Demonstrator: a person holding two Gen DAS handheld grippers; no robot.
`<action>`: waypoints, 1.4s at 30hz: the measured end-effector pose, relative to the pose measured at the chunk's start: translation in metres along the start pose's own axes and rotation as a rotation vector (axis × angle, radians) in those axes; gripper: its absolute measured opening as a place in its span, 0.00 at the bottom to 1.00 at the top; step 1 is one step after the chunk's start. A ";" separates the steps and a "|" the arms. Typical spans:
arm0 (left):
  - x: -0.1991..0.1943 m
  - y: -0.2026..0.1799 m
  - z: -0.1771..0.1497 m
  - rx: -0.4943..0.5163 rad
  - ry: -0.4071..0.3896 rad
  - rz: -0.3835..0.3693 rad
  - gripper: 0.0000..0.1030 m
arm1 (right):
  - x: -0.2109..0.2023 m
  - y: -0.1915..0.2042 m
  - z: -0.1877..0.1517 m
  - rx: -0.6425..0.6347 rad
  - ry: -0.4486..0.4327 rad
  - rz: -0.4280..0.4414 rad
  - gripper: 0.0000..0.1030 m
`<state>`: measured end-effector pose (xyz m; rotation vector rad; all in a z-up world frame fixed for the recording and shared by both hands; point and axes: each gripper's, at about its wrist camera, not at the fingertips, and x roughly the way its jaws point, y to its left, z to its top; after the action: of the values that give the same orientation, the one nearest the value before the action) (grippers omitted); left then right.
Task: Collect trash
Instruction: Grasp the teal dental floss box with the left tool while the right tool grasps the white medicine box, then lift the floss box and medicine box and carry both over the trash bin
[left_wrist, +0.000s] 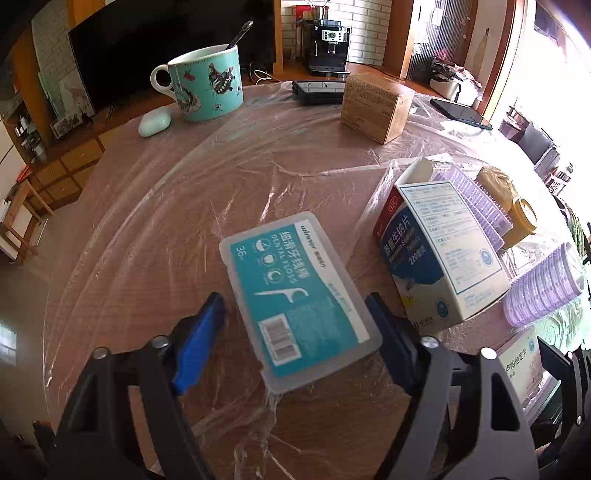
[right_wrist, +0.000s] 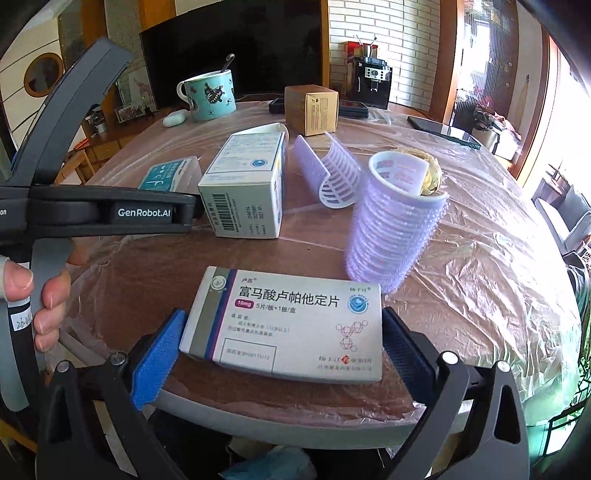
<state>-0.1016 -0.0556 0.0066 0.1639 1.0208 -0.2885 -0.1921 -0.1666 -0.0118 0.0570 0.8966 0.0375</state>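
step: picking up trash | left tongs (left_wrist: 295, 325) straddle floss case (left_wrist: 295, 291) flat on tabletop (left_wrist: 166, 206), left gap showing, not yet gripping | right tongs (right_wrist: 282, 339) bracket pill box (right_wrist: 291, 325) at edge; I can't tell contact

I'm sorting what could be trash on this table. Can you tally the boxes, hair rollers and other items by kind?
Cardboard boxes: 3 (blue-white medicine box, flat tablet box, brown box)
Plastic floss case: 1
Purple hair rollers: 2 (whole roller, opened roller)
Mug: 1
Earbud case: 1
Total: 8
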 end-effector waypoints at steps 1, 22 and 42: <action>-0.001 0.001 0.000 0.000 -0.005 0.000 0.64 | -0.001 -0.001 0.000 0.000 0.000 0.002 0.96; -0.028 0.012 -0.009 -0.062 -0.071 -0.072 0.55 | -0.017 -0.031 0.008 0.096 -0.015 0.130 0.96; -0.063 0.011 -0.032 -0.077 -0.162 -0.096 0.55 | -0.036 -0.040 0.008 0.079 -0.050 0.143 0.96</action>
<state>-0.1553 -0.0266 0.0442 0.0210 0.8784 -0.3437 -0.2081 -0.2086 0.0190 0.1956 0.8430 0.1336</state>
